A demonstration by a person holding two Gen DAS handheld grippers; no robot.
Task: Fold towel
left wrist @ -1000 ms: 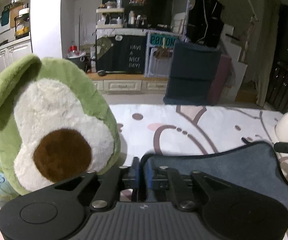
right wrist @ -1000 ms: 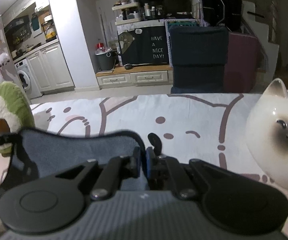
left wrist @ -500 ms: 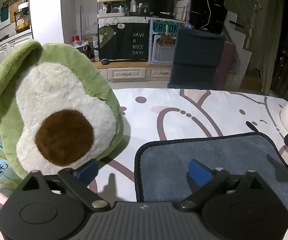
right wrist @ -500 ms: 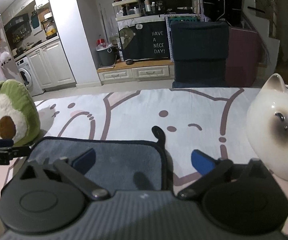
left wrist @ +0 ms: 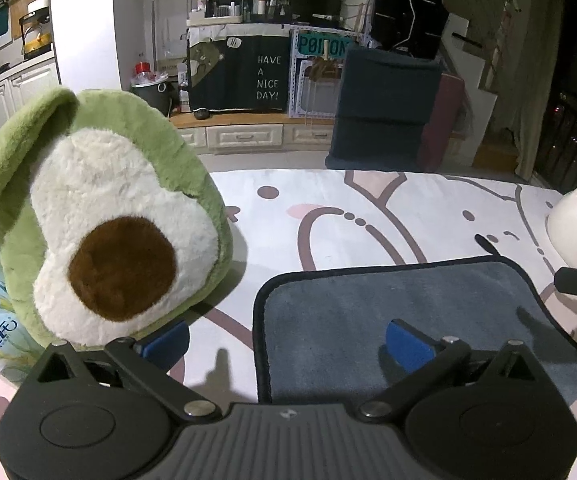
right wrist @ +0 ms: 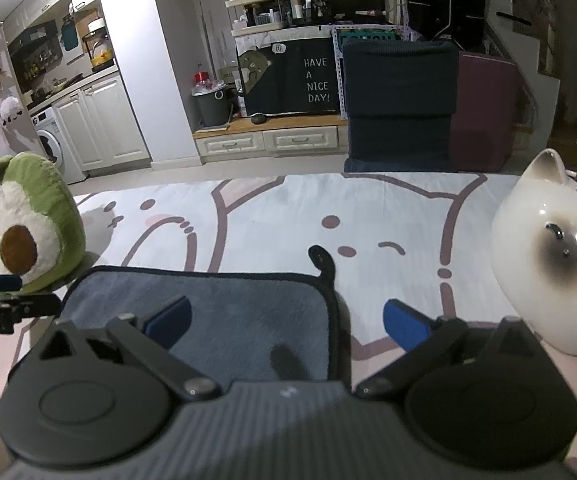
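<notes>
One second ago both grippers were closed on the towel's near edge; now the left gripper (left wrist: 288,340) and the right gripper (right wrist: 286,320) both stand wide open and hold nothing. The grey towel (left wrist: 408,312) lies flat on the patterned tablecloth (left wrist: 328,208), and it has been lowered since then. Its left edge runs between the fingers of the left gripper, and its right edge with the small black loop (right wrist: 322,260) runs between the fingers of the right one. The avocado plush (left wrist: 100,216) stands near the left edge, and the cat figure (right wrist: 552,256) near the right. Beyond the far edge the cloth is bare.
</notes>
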